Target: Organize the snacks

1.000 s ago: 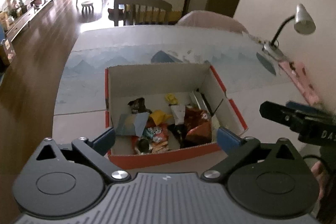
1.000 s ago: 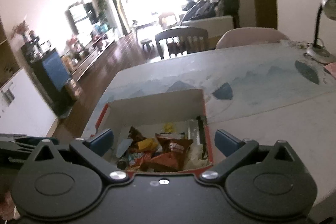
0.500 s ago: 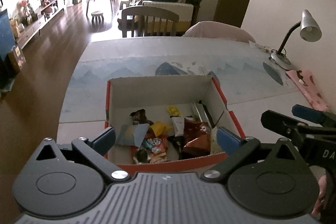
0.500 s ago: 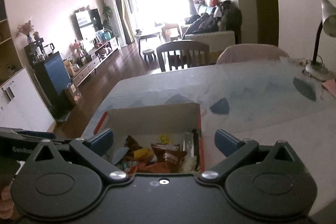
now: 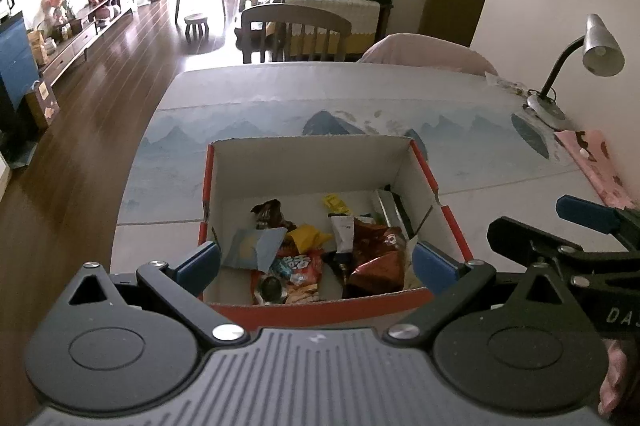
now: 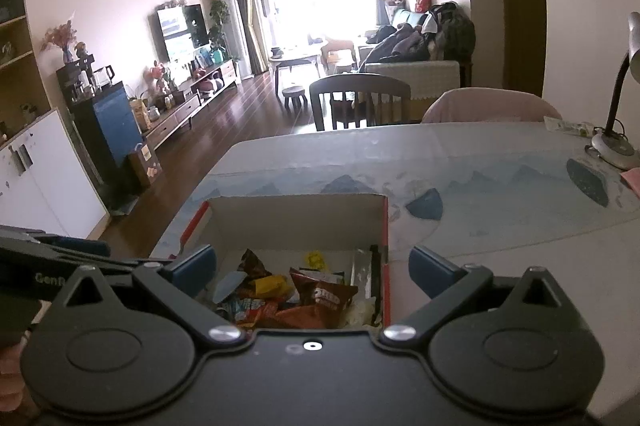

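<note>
A red cardboard box (image 5: 424, 170) with white inner walls stands open on the table, also in the right wrist view (image 6: 385, 226). Several snack packets (image 5: 304, 258) lie in a heap on its floor, among them a brown-red chip bag (image 6: 320, 296) and a yellow packet (image 5: 308, 236). My left gripper (image 5: 316, 262) is open and empty, above the box's near edge. My right gripper (image 6: 312, 266) is open and empty, above the box's near right side. The right gripper also shows at the right in the left wrist view (image 5: 576, 226).
The table (image 5: 280, 86) has a blue mountain-print cover. A desk lamp (image 5: 576, 66) and a pink cloth (image 5: 596, 162) sit at the right edge. Two chairs (image 5: 296, 34) stand at the far end. The table's left edge drops to a wooden floor (image 5: 92, 98).
Both grippers have risen and tilted up, so the box sits lower in each view and more of the room shows. Both stay open. The snacks have not moved.
</note>
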`<action>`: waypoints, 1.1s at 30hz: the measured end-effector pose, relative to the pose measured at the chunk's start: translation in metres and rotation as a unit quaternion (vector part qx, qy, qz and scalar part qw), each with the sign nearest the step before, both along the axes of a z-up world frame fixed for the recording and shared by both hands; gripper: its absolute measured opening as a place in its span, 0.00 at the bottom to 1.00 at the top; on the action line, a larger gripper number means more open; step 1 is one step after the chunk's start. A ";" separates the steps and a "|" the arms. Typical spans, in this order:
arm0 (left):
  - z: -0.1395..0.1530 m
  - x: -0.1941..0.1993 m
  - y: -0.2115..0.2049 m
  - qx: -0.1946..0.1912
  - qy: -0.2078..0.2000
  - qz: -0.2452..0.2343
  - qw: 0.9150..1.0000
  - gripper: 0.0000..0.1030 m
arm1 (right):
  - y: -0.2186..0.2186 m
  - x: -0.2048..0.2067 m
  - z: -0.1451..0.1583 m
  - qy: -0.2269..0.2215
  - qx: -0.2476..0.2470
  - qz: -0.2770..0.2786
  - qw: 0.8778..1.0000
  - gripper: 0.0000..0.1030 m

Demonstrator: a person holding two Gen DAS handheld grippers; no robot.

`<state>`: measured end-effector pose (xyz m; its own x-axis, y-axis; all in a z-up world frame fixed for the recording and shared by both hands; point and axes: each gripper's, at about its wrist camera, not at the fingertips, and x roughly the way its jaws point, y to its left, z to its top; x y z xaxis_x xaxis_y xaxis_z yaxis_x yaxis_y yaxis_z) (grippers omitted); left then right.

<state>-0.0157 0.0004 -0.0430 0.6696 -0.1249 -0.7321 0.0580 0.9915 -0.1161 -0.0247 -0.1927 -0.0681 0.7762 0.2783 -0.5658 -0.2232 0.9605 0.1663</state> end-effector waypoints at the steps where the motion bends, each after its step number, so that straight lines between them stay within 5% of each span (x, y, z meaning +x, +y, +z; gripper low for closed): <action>1: 0.000 0.000 0.000 -0.001 0.001 0.001 1.000 1.00 | 0.000 0.000 0.000 0.000 -0.001 0.000 1.000 1.00; 33: 0.005 -0.020 0.005 -0.006 -0.017 0.005 1.000 1.00 | -0.004 -0.009 -0.007 0.017 -0.003 -0.040 0.999 1.00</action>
